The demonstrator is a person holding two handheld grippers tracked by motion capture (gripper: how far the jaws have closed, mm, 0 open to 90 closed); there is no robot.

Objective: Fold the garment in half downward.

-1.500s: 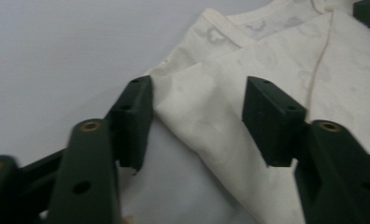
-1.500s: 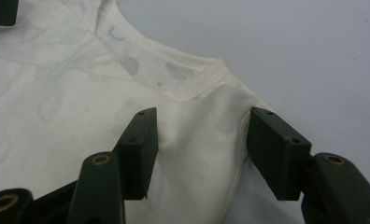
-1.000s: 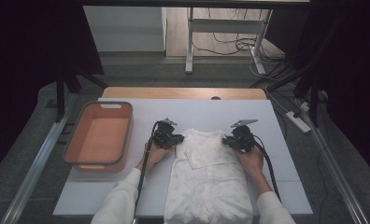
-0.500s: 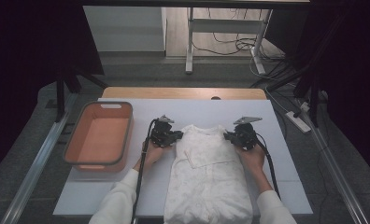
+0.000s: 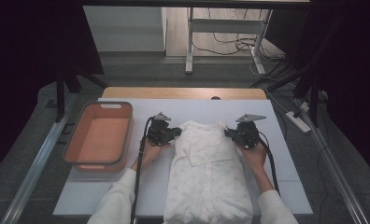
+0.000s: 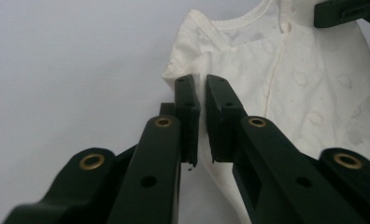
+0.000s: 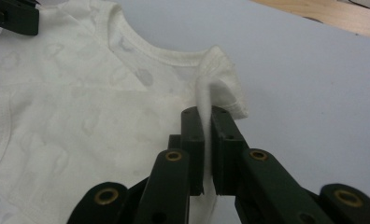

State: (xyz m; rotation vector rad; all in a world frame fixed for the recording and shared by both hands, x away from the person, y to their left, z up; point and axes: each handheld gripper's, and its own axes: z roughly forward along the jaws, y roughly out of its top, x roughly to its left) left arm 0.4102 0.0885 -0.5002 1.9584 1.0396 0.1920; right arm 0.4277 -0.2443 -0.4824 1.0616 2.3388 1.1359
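The left hand-held gripper [image 6: 201, 93] and the right hand-held gripper [image 7: 205, 116] were each pinched tight on a shoulder fold of the baby garment [image 5: 206, 172], which lay flat on the bench [image 5: 286, 186] between them, likely so both shoulders could lift evenly for folding.

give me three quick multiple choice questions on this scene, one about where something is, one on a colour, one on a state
1. Where is the tub relative to the white garment?
A. to its left
B. to its right
C. on top of it

2. What colour is the tub?
A. blue
B. orange
C. green

3. How is the right gripper?
A. wide open above the table
B. shut on nothing
C. shut on the garment

Answers:
1 A, the high view shows it left of the garment, beyond the left gripper.
2 B, its walls and floor are orange.
3 C, a fold of cloth is pinched between its jaws at the shoulder.
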